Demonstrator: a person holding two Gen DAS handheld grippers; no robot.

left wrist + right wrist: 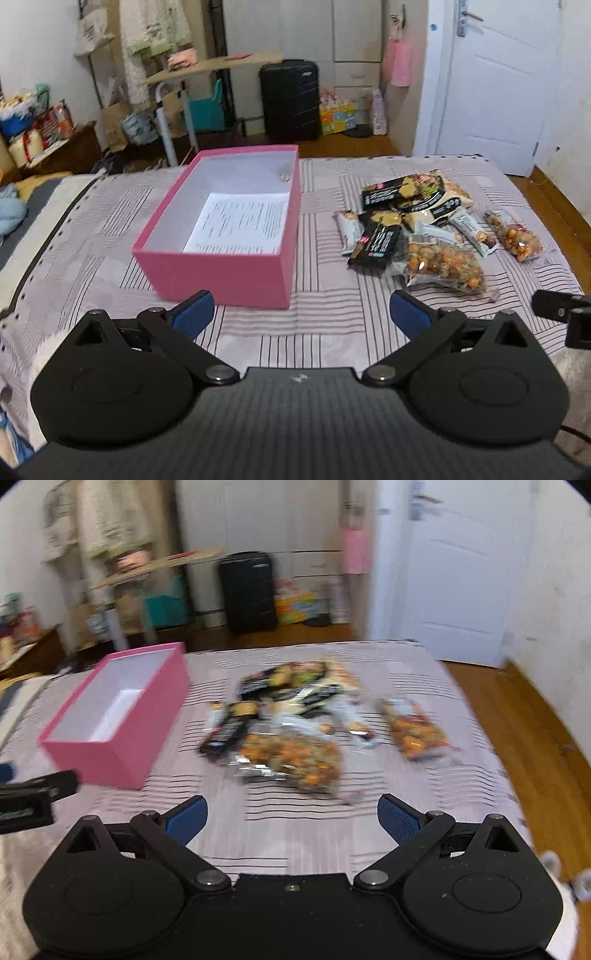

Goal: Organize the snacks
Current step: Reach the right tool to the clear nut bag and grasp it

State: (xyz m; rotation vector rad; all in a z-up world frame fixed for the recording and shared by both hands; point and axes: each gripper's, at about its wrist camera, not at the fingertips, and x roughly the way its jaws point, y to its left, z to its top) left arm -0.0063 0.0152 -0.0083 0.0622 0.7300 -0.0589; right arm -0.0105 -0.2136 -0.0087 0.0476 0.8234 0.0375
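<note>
An open pink box (221, 273) with a printed sheet on its floor sits on the striped bedcover; the right wrist view shows the pink box (122, 746) at its left. A pile of snack packets (417, 221) lies to its right: black cracker packs, white bars and clear bags of orange coated nuts (443, 266). My left gripper (302, 314) is open and empty, just short of the box's near wall. My right gripper (291, 818) is open and empty, hovering in front of the nearest nut bag (291, 760). The right wrist view is motion-blurred.
The bedcover (332, 332) fills the foreground, and its far edge drops to a wooden floor (517, 720). Beyond stand a black suitcase (290, 99), a folding table (207, 70), clutter on the left and a white door (495, 85). The other gripper's tip (561, 310) shows at the right edge.
</note>
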